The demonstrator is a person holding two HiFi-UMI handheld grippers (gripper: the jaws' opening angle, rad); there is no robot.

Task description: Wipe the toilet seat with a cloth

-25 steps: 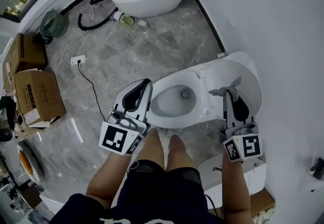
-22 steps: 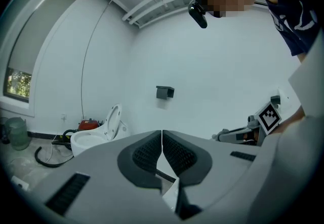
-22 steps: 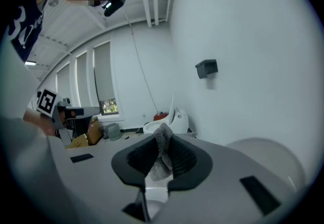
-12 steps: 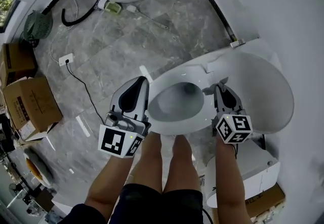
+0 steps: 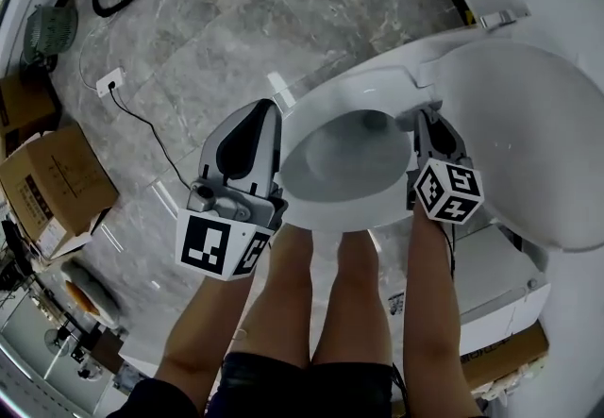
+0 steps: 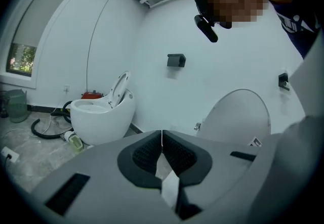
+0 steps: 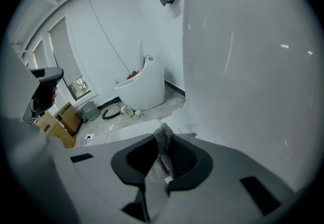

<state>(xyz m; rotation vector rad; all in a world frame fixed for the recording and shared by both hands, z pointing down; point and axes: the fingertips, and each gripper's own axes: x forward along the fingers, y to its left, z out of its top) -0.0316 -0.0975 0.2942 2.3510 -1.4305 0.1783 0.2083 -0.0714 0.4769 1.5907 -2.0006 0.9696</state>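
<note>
The right gripper (image 5: 427,122), squeezing a fuzzy grey cloth (image 7: 163,148), has come down to the white oval toilet seat (image 5: 326,216) just under its tips, ready to wipe; the left gripper (image 5: 265,112) is pinched shut on nothing.

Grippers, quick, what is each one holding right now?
Left gripper: closed, holding nothing.
Right gripper: closed on the grey cloth.

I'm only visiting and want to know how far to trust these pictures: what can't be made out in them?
Cloth: only a grey tuft shows between the shut jaws of the right gripper; in the head view that gripper hides it, so contact with the toilet seat is unclear.
Toilet lid: cut off by the head view's right edge.
Cardboard box print: too small, head view.
</note>
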